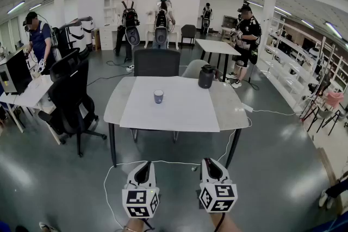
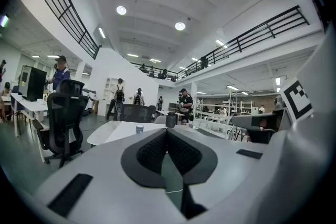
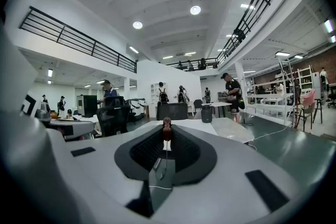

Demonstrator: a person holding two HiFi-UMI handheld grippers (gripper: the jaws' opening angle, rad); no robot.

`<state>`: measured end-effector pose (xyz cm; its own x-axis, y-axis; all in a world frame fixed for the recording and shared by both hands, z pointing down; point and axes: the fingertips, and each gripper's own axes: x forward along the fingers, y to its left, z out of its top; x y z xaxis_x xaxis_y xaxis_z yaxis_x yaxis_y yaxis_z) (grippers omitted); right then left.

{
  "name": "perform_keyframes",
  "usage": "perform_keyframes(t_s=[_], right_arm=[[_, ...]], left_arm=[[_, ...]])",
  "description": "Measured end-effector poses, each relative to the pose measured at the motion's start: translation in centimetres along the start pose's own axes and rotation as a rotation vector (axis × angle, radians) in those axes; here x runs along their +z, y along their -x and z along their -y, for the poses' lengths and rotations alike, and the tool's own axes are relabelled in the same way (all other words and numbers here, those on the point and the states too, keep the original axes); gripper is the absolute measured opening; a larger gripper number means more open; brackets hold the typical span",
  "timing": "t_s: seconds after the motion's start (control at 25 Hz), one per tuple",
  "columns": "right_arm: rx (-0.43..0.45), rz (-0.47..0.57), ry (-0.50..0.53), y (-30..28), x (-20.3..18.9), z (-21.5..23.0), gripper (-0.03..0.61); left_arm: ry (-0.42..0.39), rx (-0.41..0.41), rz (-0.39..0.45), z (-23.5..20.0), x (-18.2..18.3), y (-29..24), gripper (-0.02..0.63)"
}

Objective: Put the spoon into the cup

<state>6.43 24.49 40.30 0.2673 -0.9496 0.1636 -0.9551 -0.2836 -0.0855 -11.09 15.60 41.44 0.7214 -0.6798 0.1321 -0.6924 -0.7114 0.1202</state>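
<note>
A small blue-and-white cup (image 1: 158,96) stands near the middle of a white table (image 1: 185,117), well ahead of both grippers; it also shows small in the left gripper view as the cup (image 2: 139,129). My right gripper (image 1: 210,164) hangs in front of the table's near edge. Its jaws (image 3: 167,139) are shut on a thin spoon (image 3: 167,130), whose reddish-brown end sticks up between the pads. My left gripper (image 1: 143,168) is level with it on the left, and its pads (image 2: 167,134) meet with nothing between them.
A black jug (image 1: 206,76) stands at the table's far right. Office chairs (image 1: 70,92) stand to the left and behind the table. White cables (image 1: 163,162) run over the floor under the table. Several people stand further back.
</note>
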Motion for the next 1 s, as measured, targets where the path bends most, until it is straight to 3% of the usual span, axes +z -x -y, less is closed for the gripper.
perform_keyframes(t_s=[0.4,1.0], right_arm=[[-0.005,0.009,0.036,0.8,0.3,-1.0,0.063],[-0.018,-0.043,-0.054,0.9,-2.0,-1.1,0.063]], left_arm=[[0.012,-0.006,0.000,-0.2,-0.2,0.4,0.018],[0.034,-0.016,-0.046,-1.7,-2.3,0.8,0.018]])
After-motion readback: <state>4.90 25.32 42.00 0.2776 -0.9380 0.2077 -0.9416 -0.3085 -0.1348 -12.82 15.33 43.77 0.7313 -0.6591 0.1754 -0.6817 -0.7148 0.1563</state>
